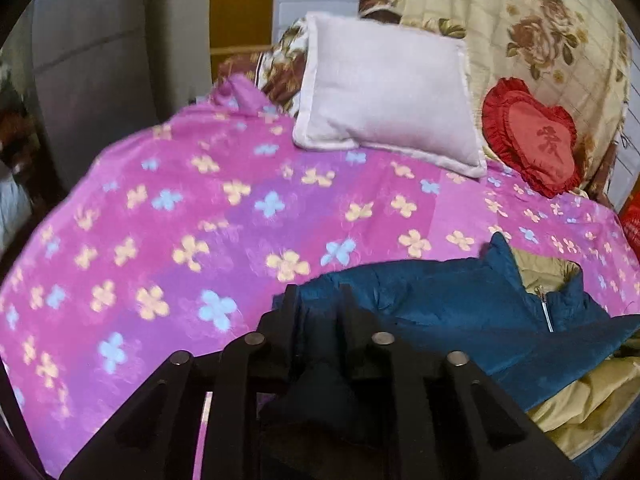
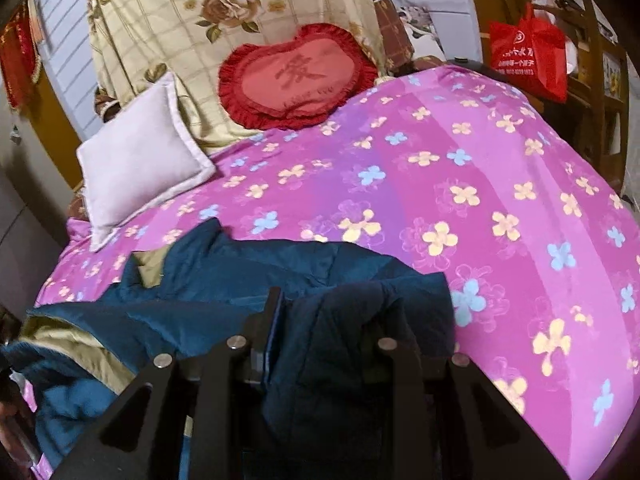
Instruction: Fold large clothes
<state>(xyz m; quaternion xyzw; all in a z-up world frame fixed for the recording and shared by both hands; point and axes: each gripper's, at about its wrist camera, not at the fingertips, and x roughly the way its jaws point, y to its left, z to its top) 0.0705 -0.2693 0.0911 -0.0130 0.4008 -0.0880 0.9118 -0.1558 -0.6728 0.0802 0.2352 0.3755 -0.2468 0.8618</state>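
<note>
A dark blue padded jacket (image 1: 460, 300) with a tan lining and a silver zip lies bunched on the near edge of a pink flowered bed cover (image 1: 200, 220). My left gripper (image 1: 318, 304) is shut on a fold of the jacket at its left end. In the right wrist view the jacket (image 2: 224, 280) spreads to the left, and my right gripper (image 2: 320, 308) is shut on a bunch of its blue cloth, which drapes over and hides the right finger. The bed cover (image 2: 480, 160) stretches away to the right.
A white pillow (image 1: 384, 92) and a red heart cushion (image 1: 532, 140) lean at the head of the bed against a cream rose-print quilt (image 1: 520, 20). A red bag (image 2: 528, 56) hangs on wooden shelving at the far right. A grey wardrobe (image 1: 88, 60) stands at the left.
</note>
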